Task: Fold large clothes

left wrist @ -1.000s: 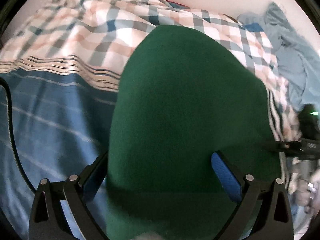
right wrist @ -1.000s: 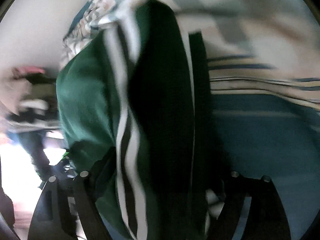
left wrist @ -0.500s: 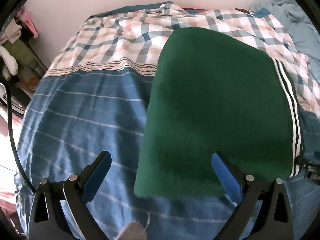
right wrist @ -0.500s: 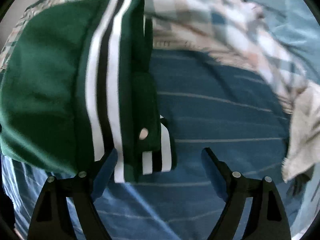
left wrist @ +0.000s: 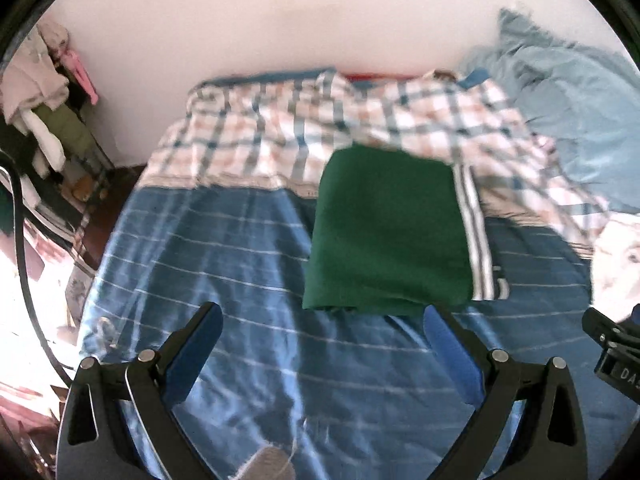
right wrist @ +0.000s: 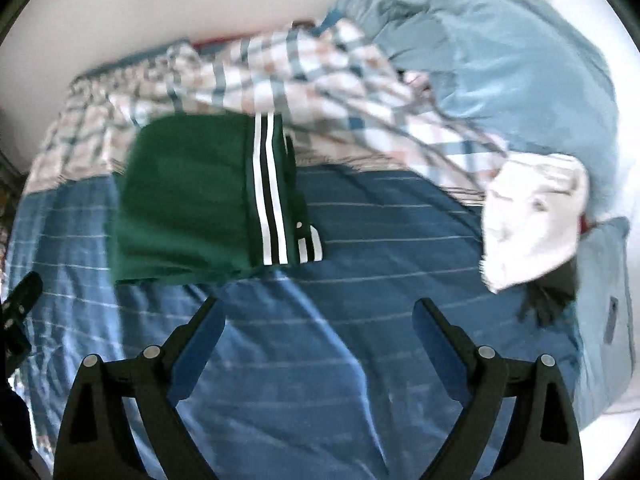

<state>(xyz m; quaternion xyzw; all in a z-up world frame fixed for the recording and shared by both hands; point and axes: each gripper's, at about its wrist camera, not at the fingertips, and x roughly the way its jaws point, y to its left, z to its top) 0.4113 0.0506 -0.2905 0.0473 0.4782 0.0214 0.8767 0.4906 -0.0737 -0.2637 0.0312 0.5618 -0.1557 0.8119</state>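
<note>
Left wrist view: my left gripper [left wrist: 322, 330] is spread and empty, with the folded green garment [left wrist: 388, 228] at one o'clock; my right gripper [right wrist: 318, 324], also empty, is opening.

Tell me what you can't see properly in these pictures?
- Green garment: folded, so its inner layers and type stay hidden, both views.
- White cloth: blurred in right view, cut off by the left view's edge.
- Dark thing under it: mostly covered.
- Clutter beside the bed: blurred.

Motion-blurred checked sheet [left wrist: 320, 128]; pillow [right wrist: 520, 60]
</note>
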